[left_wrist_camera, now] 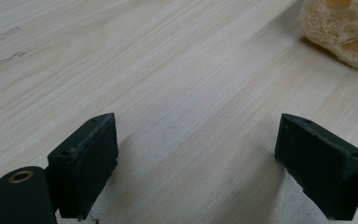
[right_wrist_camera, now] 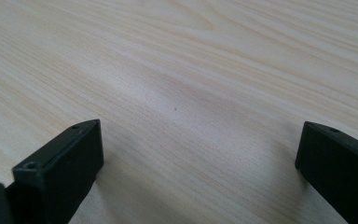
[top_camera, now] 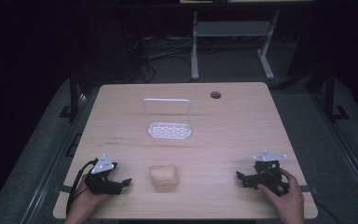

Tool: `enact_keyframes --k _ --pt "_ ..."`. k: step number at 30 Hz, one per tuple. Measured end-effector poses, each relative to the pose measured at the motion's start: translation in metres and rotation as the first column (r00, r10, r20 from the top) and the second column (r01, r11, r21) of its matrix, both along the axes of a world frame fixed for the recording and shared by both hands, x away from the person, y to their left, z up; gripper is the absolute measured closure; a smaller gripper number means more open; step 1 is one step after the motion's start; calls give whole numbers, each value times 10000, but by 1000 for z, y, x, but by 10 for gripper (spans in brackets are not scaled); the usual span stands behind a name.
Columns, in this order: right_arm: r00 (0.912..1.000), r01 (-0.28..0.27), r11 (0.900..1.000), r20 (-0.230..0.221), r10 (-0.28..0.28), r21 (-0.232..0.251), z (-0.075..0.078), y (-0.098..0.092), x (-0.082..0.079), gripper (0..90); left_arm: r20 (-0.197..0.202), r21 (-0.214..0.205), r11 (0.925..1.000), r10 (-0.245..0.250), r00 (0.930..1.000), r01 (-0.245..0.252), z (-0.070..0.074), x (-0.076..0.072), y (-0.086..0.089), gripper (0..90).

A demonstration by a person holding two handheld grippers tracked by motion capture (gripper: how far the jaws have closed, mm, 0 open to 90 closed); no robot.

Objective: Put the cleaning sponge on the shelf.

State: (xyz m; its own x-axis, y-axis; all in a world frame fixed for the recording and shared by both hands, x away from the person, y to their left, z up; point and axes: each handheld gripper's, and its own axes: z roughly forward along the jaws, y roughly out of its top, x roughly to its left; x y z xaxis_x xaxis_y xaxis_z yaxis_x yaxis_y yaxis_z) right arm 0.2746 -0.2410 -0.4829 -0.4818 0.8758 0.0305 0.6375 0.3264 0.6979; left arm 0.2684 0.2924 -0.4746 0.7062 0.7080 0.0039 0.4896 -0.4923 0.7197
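High view: the light wooden desk (top_camera: 242,126) carries a tan loofah sponge (top_camera: 164,175) near its front edge, roughly at 6 o'clock from the desk's middle. A white wire rack (top_camera: 168,119) with a perforated base stands upright behind it, at 12 o'clock from the sponge and well apart from it. The left claw (top_camera: 121,181) rests on the desk at 9 o'clock from the sponge, near it but not touching, its tips pointing toward the sponge. The right claw (top_camera: 240,178) sits at 3 o'clock from the sponge, farther off, also pointing inward, with a hand (top_camera: 286,198) wrapped round its body.

In the left gripper view the left claw (left_wrist_camera: 196,154) stands wide, with bare wood between its black jaws; the sponge (left_wrist_camera: 342,28) lies at about 1 o'clock, clear of them. In the right gripper view the right claw (right_wrist_camera: 200,163) is likewise spread wide over bare desk (right_wrist_camera: 177,70), holding nothing.
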Motion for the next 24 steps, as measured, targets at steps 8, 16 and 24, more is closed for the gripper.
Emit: enact_keyframes --k 8,16,24 --pt "10000 -10 10000 30 10 5 0 0 0 7 7 17 9999 -157 9999 157 0 1 0 128" --pt "10000 -11 10000 29 11 7 0 0 0 7 -142 -80 9996 -272 9995 271 2 1 2 135" --pt "10000 -8 10000 29 8 7 0 0 0 7 -135 -277 9983 -508 9986 504 6 0 1 136"
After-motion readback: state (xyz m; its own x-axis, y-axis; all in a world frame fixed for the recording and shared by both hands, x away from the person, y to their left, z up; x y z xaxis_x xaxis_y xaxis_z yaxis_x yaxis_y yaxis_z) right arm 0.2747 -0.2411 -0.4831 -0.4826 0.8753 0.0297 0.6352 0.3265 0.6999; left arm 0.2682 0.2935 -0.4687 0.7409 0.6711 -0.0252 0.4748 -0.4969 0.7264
